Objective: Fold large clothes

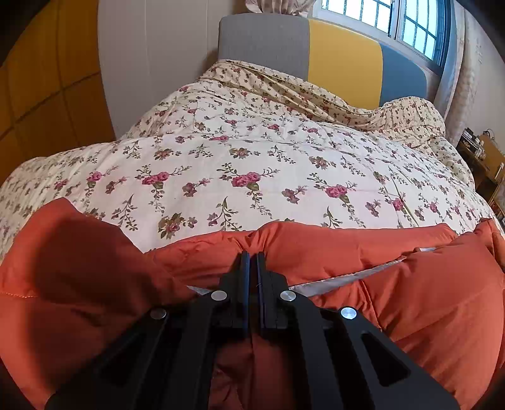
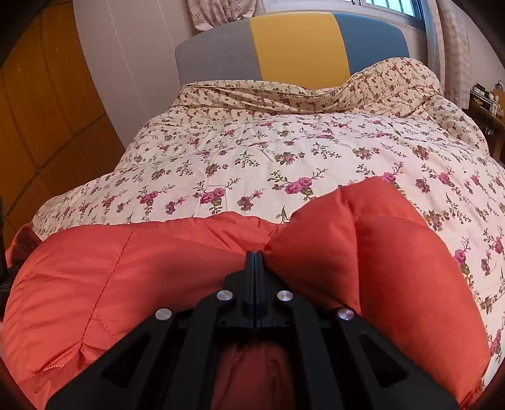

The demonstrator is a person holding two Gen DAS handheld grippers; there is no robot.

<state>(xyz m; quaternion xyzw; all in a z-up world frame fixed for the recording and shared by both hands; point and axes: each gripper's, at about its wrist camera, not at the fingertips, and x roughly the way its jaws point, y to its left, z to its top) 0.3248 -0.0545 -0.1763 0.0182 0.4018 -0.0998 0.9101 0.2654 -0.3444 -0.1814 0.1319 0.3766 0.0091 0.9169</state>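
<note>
An orange padded jacket [image 1: 410,284] fills the lower half of the left wrist view and also the lower half of the right wrist view [image 2: 104,277]. It lies on a bed with a floral quilt [image 1: 252,157]. My left gripper [image 1: 253,256] is shut on a fold of the orange jacket at its far edge. My right gripper [image 2: 256,253] is shut on a bunched edge of the same jacket, with fabric puffed up on both sides. A pale lining strip [image 1: 341,279] shows to the right of the left gripper.
The floral quilt [image 2: 284,142] stretches ahead to a grey, yellow and blue headboard [image 2: 296,47]. A window [image 1: 410,22] and curtain are behind it. Wooden panels [image 1: 47,94] stand at the left, a cluttered shelf [image 1: 483,151] at the right.
</note>
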